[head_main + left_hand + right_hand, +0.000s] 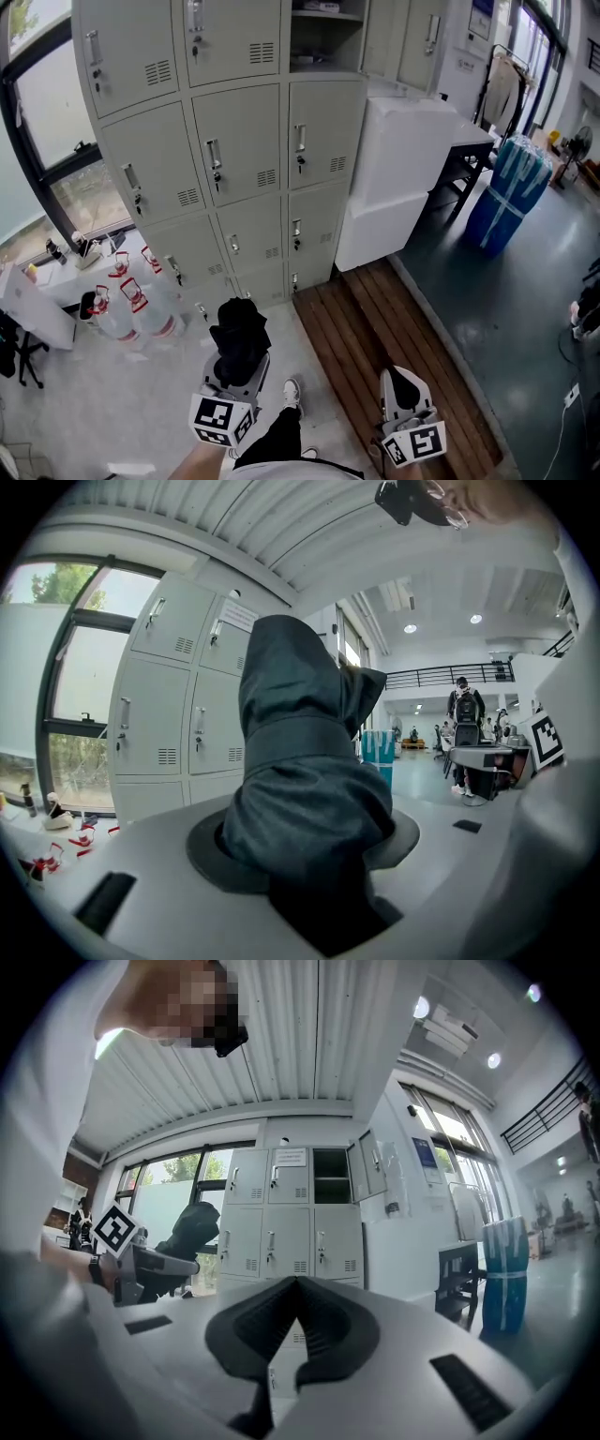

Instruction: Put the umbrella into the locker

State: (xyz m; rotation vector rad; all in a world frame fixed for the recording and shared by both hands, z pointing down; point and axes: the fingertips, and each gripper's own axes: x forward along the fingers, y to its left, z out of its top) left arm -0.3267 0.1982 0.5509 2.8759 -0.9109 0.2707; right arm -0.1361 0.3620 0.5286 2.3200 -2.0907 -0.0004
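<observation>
Near the pale grey metal lockers (244,141), the left hand-held gripper (305,855) clasped the folded dark grey fabric umbrella (300,761), seemingly light, soft and best gripped round its strapped middle, while the right hand-held gripper (295,1321) hung closed and empty.

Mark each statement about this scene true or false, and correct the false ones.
1. The left gripper grips a dark folded umbrella. True.
2. The right gripper holds a bottle. False: it holds nothing, and its jaws are together.
3. One locker compartment in the top row stands open. True.
4. The umbrella lies inside the open compartment. False: it is in the left gripper, short of the lockers.
5. The stacked white boxes stand to the left of the lockers. False: in the head view they stand at the lockers' right end.
</observation>
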